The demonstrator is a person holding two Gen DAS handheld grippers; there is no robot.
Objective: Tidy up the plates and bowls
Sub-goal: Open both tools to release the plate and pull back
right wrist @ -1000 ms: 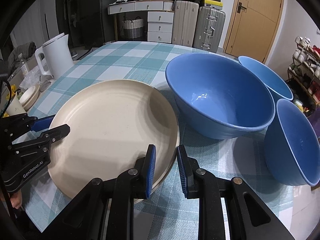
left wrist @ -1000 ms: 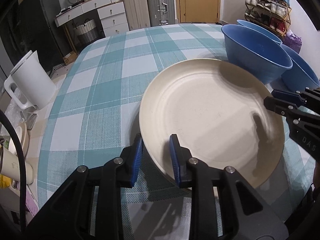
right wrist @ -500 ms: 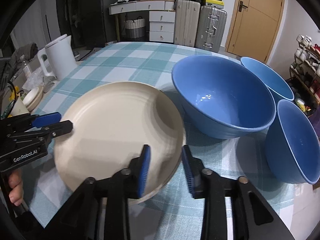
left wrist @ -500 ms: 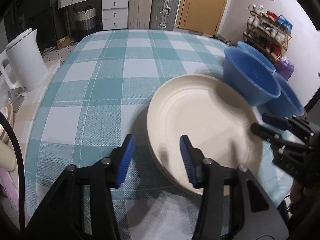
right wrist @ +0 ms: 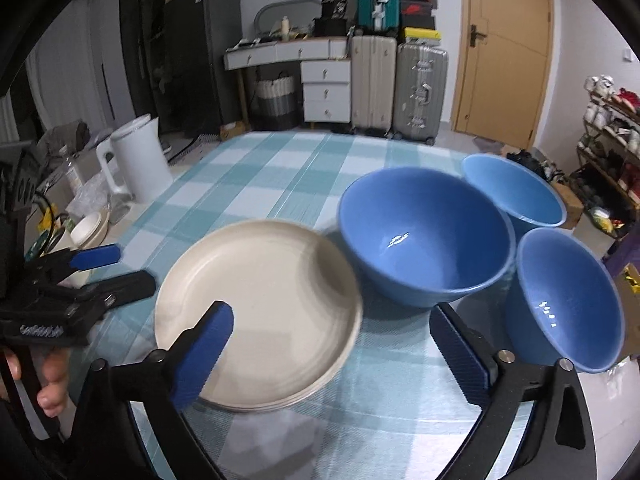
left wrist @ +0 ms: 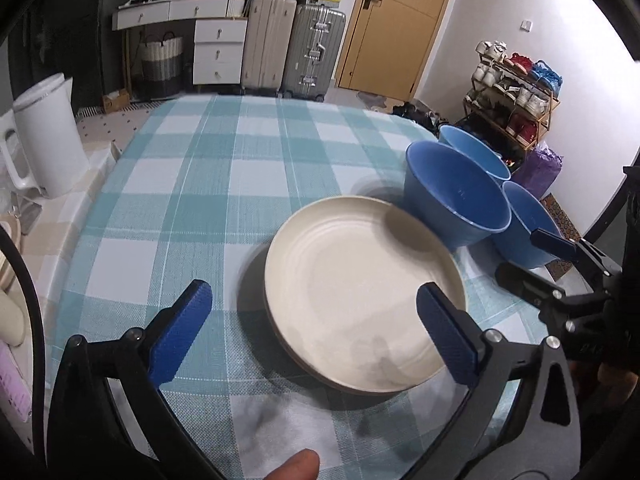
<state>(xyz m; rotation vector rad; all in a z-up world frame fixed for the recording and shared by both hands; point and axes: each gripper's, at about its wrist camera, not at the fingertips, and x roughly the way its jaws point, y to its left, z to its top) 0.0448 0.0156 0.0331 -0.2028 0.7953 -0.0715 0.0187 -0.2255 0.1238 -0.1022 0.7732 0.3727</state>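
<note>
1. The left gripper has just been opening; its blue-padded jaws stand wide apart, the plate stack seen between them but untouched by either pad.
2. The right gripper has likewise just been opening; its jaws are spread wide, one pad over the near rim of the plates, the other toward the bowls, gripping nothing.
3. The plate stack is cream, round, with faint concentric rings inside and a raised rim. It lies flat on the checked tablecloth.
4. From the right wrist view, layered edges show at the near rim of the stack; three or so plates, though the exact count is hard to read.
5. Three blue bowls stand upright just beside the plates: a large bowl nearest them, a lighter bowl behind it, and a third bowl beside it, nearer the table edge.
6. One white kettle stands well apart from the plates, off the cloth's far side.
7. A fingertip pokes in at the bottom edge of the left view, cut off; motion blur softens the plate rims.
</note>
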